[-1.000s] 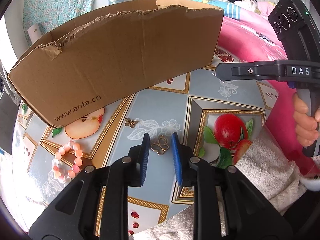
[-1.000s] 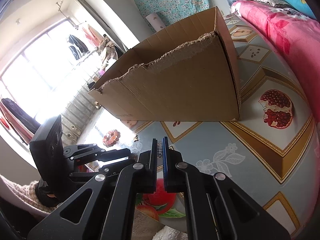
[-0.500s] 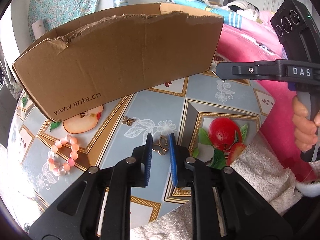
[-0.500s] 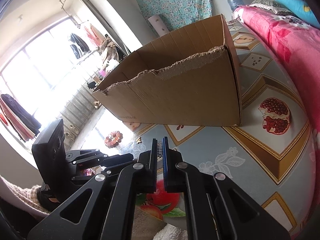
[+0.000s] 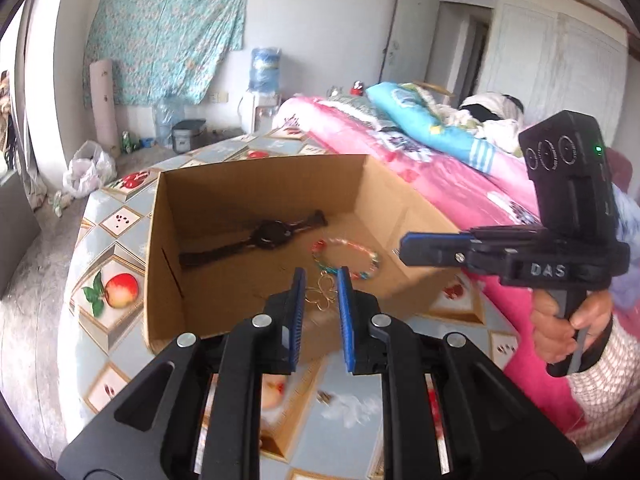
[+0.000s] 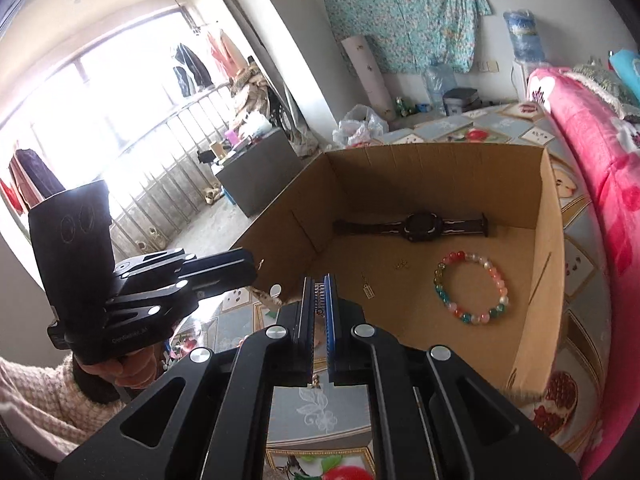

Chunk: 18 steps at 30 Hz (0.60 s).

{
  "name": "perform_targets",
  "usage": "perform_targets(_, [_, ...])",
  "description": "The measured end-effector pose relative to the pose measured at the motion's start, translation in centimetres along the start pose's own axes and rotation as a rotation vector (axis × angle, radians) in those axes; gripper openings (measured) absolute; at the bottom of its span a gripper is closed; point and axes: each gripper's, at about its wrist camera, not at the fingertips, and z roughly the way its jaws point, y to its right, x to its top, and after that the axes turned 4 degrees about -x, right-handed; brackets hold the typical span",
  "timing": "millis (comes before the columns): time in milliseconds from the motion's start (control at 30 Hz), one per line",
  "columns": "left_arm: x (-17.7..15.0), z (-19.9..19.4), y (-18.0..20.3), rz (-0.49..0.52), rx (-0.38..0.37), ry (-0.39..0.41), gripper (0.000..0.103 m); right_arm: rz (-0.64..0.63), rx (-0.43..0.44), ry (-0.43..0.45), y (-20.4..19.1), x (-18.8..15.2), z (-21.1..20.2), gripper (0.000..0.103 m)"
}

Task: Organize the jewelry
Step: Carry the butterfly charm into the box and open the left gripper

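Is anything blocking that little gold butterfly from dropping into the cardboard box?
Nothing visible does. The gold butterfly, between the left gripper fingers, hangs over the open-topped cardboard box, above bare floor near the beaded bracelet and watch.

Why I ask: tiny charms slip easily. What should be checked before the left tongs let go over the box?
1. Butterfly charm gripped between the pads of the left tongs: ok.
2. Charm above the cardboard box opening, seen against its floor: ok.
3. Bare floor left beside the watch and bead bracelet: ok.
4. Right tongs apart from the left tongs, off to the side: ok.
5. Right tongs shut on a small silvery piece: ok; what the piece is: cannot tell.
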Motion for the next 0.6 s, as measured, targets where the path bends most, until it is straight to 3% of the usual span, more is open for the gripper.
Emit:
perform_targets(100, [2.3, 3.3, -2.6, -0.036, 0.044, -0.106, 0.015, 0.105, 0.004, -0.150, 2.4, 2.7, 4.0, 0.005])
perform_targets(267, [4.5, 6.6, -4.5, -0.054, 0.101, -0.196, 0.015, 0.164, -0.016, -0.242, 4.2, 3.9, 7.4, 0.006])
perform_targets(400, [4.9, 8.3, -5.0, -0.058, 0.137, -0.236, 0.018, 0.172, -0.015, -0.233, 4.6, 4.4, 7.7, 0.006])
perform_targets(600, [4.8, 8.1, -5.0, -0.048, 0.156, -0.200, 0.022, 0.157, -0.014, -0.162, 4.3, 4.8, 5.5, 0.006])
